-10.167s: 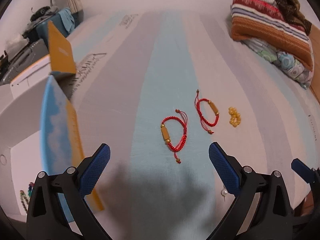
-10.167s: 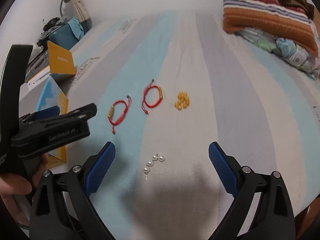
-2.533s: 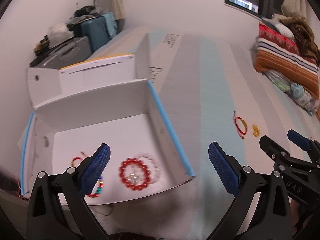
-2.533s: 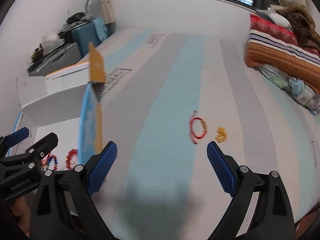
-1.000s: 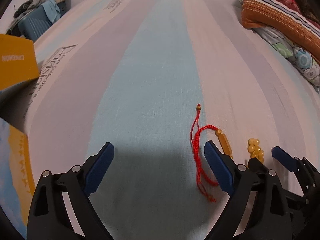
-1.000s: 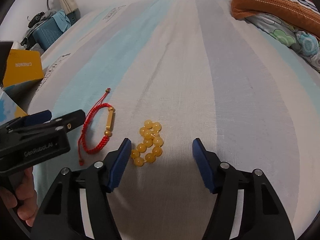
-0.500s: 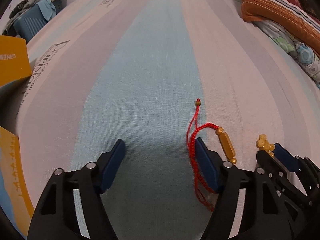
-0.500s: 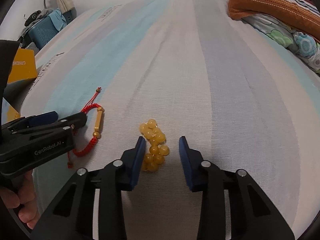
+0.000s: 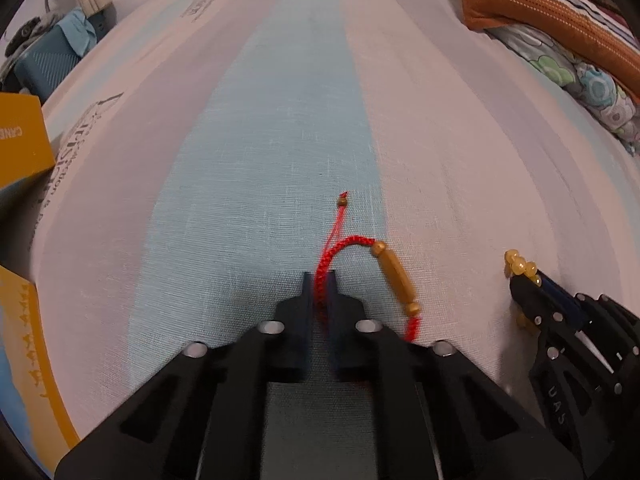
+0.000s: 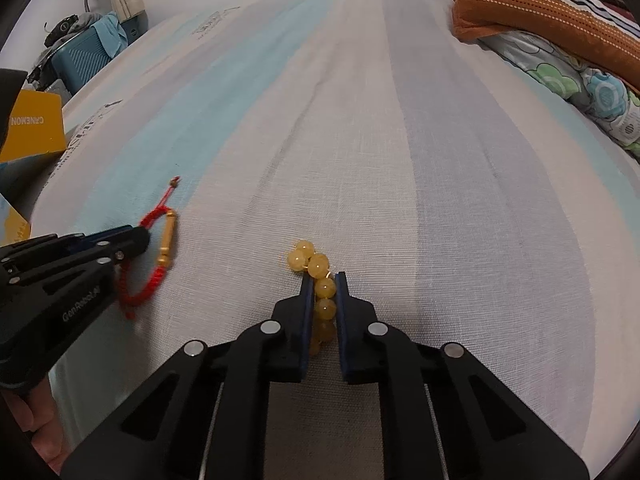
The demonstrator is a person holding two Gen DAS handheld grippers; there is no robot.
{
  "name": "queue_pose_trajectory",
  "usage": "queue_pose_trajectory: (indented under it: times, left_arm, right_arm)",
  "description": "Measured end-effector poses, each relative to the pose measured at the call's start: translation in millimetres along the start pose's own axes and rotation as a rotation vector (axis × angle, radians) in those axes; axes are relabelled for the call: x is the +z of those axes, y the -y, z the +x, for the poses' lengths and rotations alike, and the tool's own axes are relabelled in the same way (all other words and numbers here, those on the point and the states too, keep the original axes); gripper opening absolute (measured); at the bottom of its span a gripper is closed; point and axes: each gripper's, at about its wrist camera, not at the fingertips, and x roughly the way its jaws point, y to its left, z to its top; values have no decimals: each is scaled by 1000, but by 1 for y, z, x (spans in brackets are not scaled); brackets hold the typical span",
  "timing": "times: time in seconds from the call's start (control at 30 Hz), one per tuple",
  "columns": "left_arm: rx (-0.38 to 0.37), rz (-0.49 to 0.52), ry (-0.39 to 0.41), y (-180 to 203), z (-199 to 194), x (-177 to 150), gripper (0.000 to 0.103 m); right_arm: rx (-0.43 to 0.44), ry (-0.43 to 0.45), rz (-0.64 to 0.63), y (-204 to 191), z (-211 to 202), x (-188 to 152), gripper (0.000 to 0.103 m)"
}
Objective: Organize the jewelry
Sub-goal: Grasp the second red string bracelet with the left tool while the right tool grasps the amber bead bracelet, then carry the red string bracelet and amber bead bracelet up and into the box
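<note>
Both tools clamped on bracelets on the striped bed

The left tool (image 9: 319,282) has its jaws pinched together on the braided cord of the red bracelet (image 9: 362,242), whose gold tube bead (image 9: 396,280) lies just to the right of the tips and whose loose tail ends in a small gold bead (image 9: 341,201) farther up the blue stripe; the right tool (image 10: 322,280) is closed on the yellow bead bracelet (image 10: 318,266), with a few beads poking out past the tips, and whether either bracelet is lifted off the bed sheet (image 10: 400,140) seems unclear from these angles. A yellow box (image 10: 34,128) stands at the left edge, and folded blankets (image 10: 560,20) lie at the far right
</note>
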Motion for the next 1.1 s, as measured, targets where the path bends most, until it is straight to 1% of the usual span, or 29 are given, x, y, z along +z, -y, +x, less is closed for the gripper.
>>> queue_pose_trajectory:
  times: [0.1, 0.6, 1.1]
  left_arm:
    - [6, 11, 16, 1, -4, -1, 4]
    - [-28, -8, 45, -7, -28, 0, 4]
    - [-33, -14, 86, -15, -61, -11, 4]
  right_arm:
    - [-2, 5, 2, -1, -2, -1, 9]
    - [-31, 21, 3, -4, -16, 0, 9]
    - [-60, 52, 16, -9, -48, 2, 9]
